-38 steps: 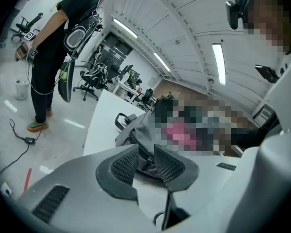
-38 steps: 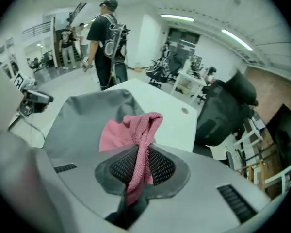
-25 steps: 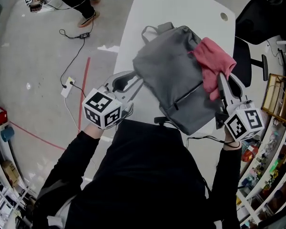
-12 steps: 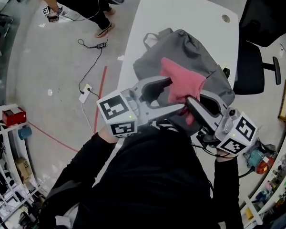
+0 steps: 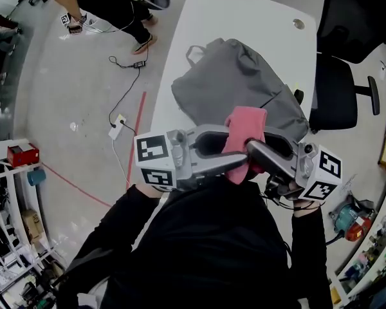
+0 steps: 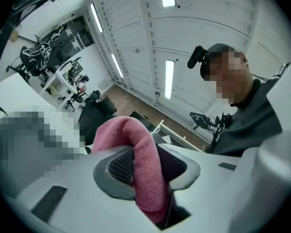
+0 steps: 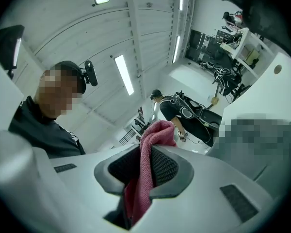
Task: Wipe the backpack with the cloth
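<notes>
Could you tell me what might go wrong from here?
The left tool is closing its jaws on a thick fold of pink cloth, which could slip out. With the cloth bunched between it and the right tool, bare tips might scrape the backpack, which lies near the table edge and could slide.

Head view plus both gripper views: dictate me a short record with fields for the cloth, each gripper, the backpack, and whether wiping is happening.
pink cloth: held up in the air, spanning both grippers
left gripper: jaws closing, pink cloth between them
right gripper: shut on the pink cloth
backpack: grey, lying on the white table, neither gripper on it
wiping: not under way
</notes>
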`<state>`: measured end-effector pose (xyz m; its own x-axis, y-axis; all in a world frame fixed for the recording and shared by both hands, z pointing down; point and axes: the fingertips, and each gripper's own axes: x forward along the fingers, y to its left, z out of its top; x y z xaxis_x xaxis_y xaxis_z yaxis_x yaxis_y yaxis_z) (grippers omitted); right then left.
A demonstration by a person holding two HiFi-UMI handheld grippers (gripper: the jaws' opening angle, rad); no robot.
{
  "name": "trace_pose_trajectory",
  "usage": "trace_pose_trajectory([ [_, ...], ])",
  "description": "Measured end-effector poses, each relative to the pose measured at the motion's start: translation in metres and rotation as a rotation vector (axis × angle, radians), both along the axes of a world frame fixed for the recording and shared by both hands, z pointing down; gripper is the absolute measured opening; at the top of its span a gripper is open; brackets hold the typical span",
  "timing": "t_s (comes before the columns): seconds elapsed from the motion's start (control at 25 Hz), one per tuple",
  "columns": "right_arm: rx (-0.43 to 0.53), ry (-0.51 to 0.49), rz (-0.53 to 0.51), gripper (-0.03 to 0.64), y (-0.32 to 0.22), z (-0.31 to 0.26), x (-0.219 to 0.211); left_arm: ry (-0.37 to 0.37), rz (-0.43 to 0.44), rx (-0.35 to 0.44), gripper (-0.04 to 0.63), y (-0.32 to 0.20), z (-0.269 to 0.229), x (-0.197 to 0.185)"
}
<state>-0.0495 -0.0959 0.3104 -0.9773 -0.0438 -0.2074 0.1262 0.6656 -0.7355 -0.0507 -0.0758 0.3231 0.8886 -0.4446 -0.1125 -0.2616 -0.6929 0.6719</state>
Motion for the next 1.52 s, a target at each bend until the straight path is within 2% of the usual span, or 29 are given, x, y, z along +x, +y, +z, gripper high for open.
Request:
trace_pose_trajectory([
  [0.04,-0.005,-0.004,0.012,0.09,-0.004,0.001,0.005,-0.003,-0.029,-0.013,0.108,-0.003,0.002,-0.003],
  [0.08,-0.013,-0.004,0.033,0.13,-0.009,0.003,0.011,-0.006,-0.067,-0.026,0.106,-0.006,0.005,-0.01],
  [0.12,-0.02,0.006,0.065,0.132,-0.015,0.007,0.017,-0.019,-0.114,-0.037,0.104,-0.01,0.008,-0.021],
  [0.16,-0.022,0.031,0.106,0.132,-0.022,0.014,0.024,-0.054,-0.17,-0.043,0.103,-0.014,0.013,-0.035],
  [0.2,-0.019,0.073,0.154,0.132,-0.029,0.023,0.031,-0.124,-0.233,-0.045,0.102,-0.02,0.021,-0.053],
  [0.24,-0.014,0.133,0.205,0.132,-0.036,0.036,0.037,-0.234,-0.301,-0.041,0.103,-0.027,0.03,-0.075],
  [0.32,0.005,0.295,0.3,0.13,-0.045,0.067,0.051,-0.546,-0.416,-0.004,0.103,-0.046,0.051,-0.124],
  [0.36,0.019,0.383,0.336,0.13,-0.047,0.083,0.057,-0.703,-0.449,0.031,0.103,-0.057,0.058,-0.148],
  [0.4,0.036,0.464,0.364,0.13,-0.046,0.097,0.063,-0.823,-0.46,0.07,0.103,-0.07,0.061,-0.169],
  [0.44,0.049,0.533,0.389,0.13,-0.044,0.109,0.07,-0.894,-0.448,0.106,0.103,-0.084,0.062,-0.184],
  [0.52,0.026,0.615,0.449,0.13,-0.038,0.129,0.083,-0.936,-0.378,0.154,0.102,-0.116,0.064,-0.201],
  [0.6,-0.053,0.652,0.525,0.13,-0.03,0.144,0.097,-0.99,-0.283,0.183,0.101,-0.153,0.076,-0.205],
  [0.72,-0.155,0.697,0.647,0.13,-0.015,0.157,0.114,-1.153,-0.128,0.271,0.103,-0.203,0.113,-0.193],
  [0.84,-0.217,0.736,0.742,0.13,0.004,0.161,0.122,-1.261,0.041,0.395,0.103,-0.238,0.157,-0.162],
  [0.96,-0.244,0.767,0.805,0.129,0.018,0.162,0.121,-1.305,0.175,0.455,0.103,-0.256,0.199,-0.143],
  [1.04,-0.263,0.79,0.831,0.129,0.025,0.165,0.115,-1.252,0.209,0.426,0.101,-0.257,0.213,-0.143],
  [1.12,-0.282,0.803,0.844,0.13,0.03,0.17,0.105,-1.158,0.227,0.353,0.101,-0.247,0.216,-0.153],
  [1.2,-0.29,0.812,0.841,0.13,0.03,0.176,0.092,-1.101,0.269,0.266,0.101,-0.224,0.224,-0.174],
  [1.4,-0.232,0.904,0.825,0.129,0.025,0.186,0.067,-1.074,0.473,0.094,0.101,-0.116,0.265,-0.234],
  [1.52,-0.22,0.943,0.815,0.129,0.023,0.188,0.064,-1.031,0.568,0.011,0.1,-0.069,0.271,-0.261],
])
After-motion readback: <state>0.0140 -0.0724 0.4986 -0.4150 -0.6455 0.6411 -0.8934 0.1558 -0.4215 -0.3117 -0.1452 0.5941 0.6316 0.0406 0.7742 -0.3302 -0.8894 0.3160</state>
